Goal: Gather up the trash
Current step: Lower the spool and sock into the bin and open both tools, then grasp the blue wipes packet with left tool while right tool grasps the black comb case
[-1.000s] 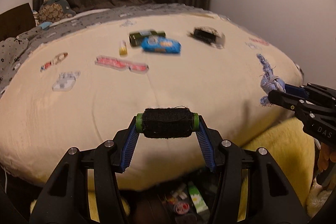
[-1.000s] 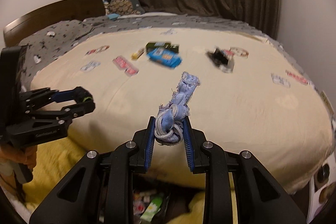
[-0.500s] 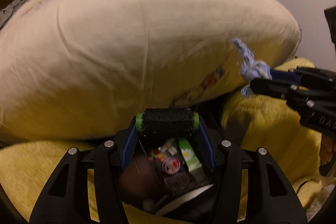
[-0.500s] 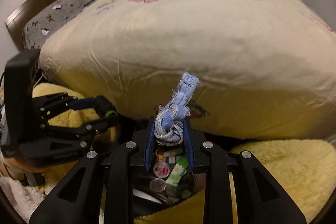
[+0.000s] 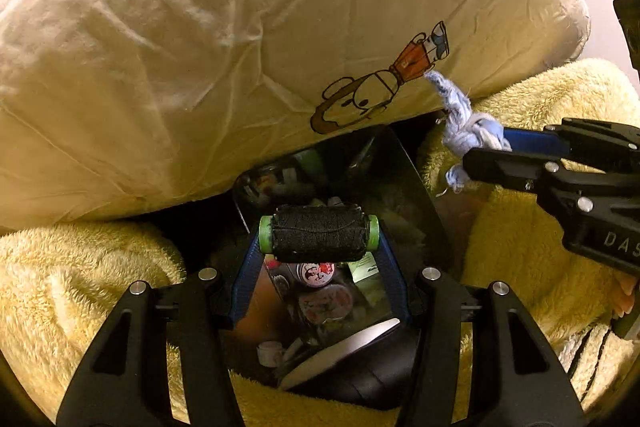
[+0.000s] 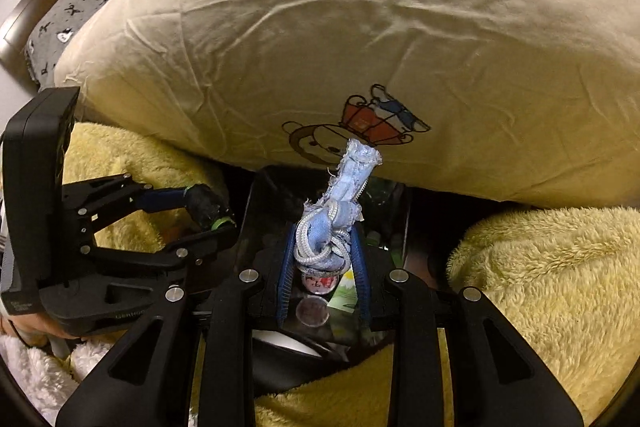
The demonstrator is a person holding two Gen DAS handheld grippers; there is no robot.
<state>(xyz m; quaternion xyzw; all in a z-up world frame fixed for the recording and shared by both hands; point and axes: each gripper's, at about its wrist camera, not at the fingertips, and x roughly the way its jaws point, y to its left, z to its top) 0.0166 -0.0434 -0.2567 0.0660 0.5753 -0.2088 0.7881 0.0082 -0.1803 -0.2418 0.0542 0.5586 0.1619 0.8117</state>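
Observation:
My left gripper (image 5: pixel 319 239) is shut on a black roll with green ends (image 5: pixel 319 238), held over an open black trash bin (image 5: pixel 420 203) with wrappers and lids inside. My right gripper (image 6: pixel 322 247) is shut on a knotted blue cloth scrap (image 6: pixel 336 215), also above the bin (image 6: pixel 250 211). In the left wrist view the right gripper (image 5: pixel 486 149) and the scrap (image 5: pixel 464 123) come in from the right. In the right wrist view the left gripper (image 6: pixel 210 213) and the roll (image 6: pixel 204 205) sit at the left of the bin.
A cream duvet (image 5: pixel 240 27) with a cartoon print (image 5: pixel 380 87) overhangs the bin's far side. Yellow fleece blankets (image 5: pixel 80 287) (image 6: pixel 540 287) lie on both sides of the bin. A grey patterned sheet (image 6: pixel 80 3) shows at the upper left.
Both grippers have dropped from above the bed to just over the bin and tilted down. The roll and the cloth scrap are still held.

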